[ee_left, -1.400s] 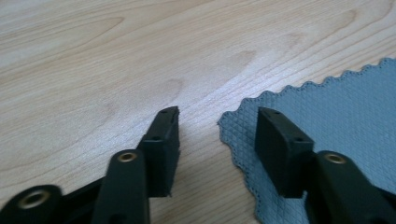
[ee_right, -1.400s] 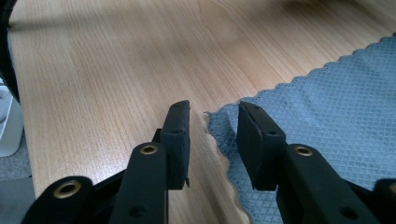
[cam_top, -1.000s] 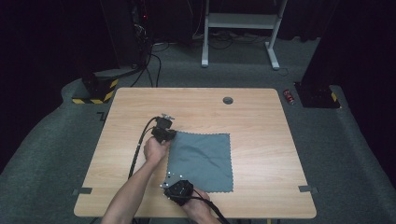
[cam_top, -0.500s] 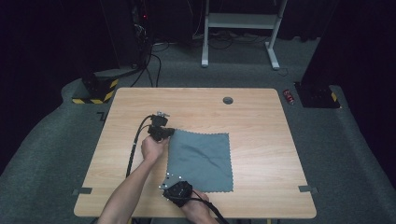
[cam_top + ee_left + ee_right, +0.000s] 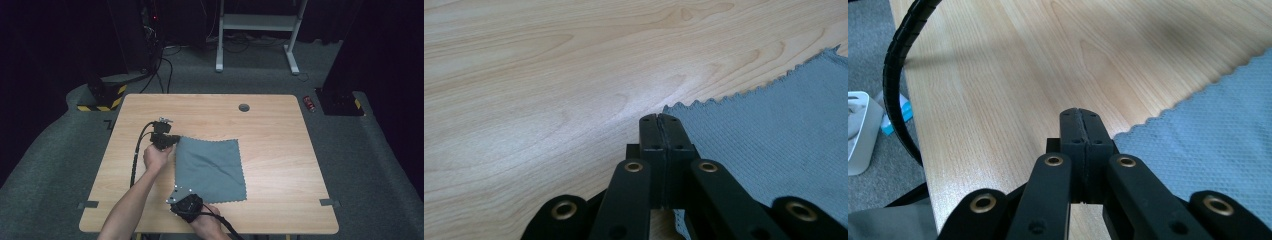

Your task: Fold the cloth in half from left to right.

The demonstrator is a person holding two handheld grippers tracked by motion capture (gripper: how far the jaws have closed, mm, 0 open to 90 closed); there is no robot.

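Grey cloth [image 5: 212,168] lies flat, long axis running away, both tools closed beside its corners.

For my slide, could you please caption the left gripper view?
Left gripper, fingers closed together, at the scalloped corner of a grey cloth on a wooden table.

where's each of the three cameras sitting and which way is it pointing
High view: fixed above the person's side, looking forward and down on the wooden table; both forearms enter from the bottom, with the left gripper and right gripper at the grey cloth.
Left gripper view: rides the left gripper, looking along its closed jaws at a scalloped cloth corner.
Right gripper view: rides the right gripper, jaws closed at another cloth edge; a black cable crosses.
Shared: all show cloth and tabletop.
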